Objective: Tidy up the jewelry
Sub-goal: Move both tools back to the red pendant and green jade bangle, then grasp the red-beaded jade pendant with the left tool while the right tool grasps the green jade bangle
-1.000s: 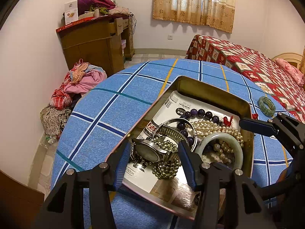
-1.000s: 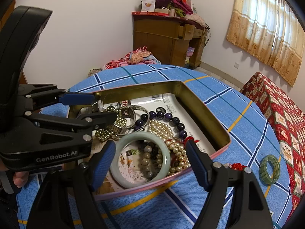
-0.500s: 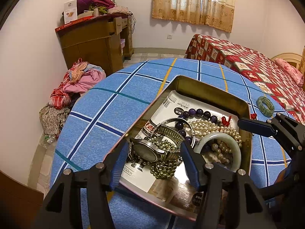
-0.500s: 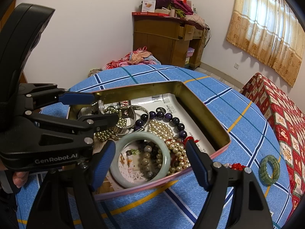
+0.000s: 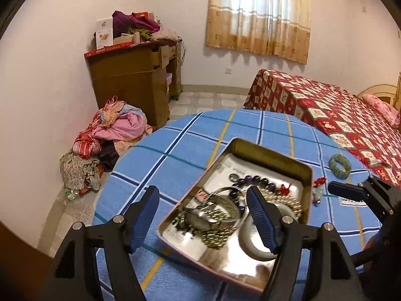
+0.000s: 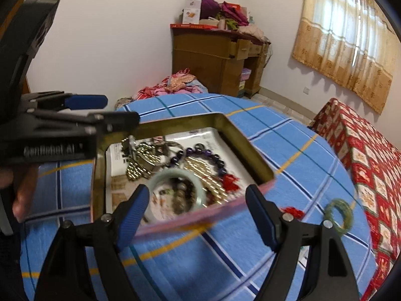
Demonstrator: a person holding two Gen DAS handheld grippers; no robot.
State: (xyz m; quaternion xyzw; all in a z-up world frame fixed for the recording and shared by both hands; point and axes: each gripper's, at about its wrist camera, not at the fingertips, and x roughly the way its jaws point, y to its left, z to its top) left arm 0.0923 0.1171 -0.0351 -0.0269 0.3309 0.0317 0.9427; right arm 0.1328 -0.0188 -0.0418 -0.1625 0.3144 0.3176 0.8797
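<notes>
Looking nearly done: most jewelry sat piled in the tin ahead of both claws, left claw freshly widened and empty, right claw wide too; green bangle right of it remained on the counter.

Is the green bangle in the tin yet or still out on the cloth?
Out. The green bangle lies on the blue cloth, clear of the tin.

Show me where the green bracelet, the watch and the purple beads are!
green bracelet (image 6: 338,216): right wrist view, on its ring, lying on the cloth outside the tin.
watch (image 5: 198,217): left wrist view, on its round face, inside the tin.
purple beads (image 6: 198,153): right wrist view, on one dark bead.
</notes>
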